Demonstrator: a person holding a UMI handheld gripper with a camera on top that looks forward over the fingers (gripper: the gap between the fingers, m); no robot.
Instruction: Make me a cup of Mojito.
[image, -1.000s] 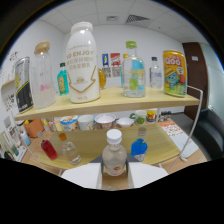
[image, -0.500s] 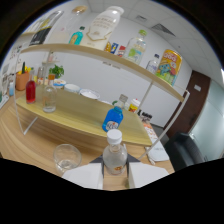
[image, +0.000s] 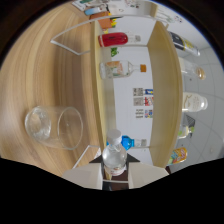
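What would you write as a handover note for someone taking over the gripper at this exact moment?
Gripper: its fingers are shut on the small clear plastic bottle with a white cap, held by the body. The whole view is rolled on its side, so the bottle is tipped over towards pouring.
Clear empty drinking glass: on the wooden table, beside and ahead of the fingers, in front of the two-tier wooden shelf of bottles.
Done: bottle picked up and tilted.
Left: cap looks still on, nothing visible in the glass; open, pour, add the other ingredients.
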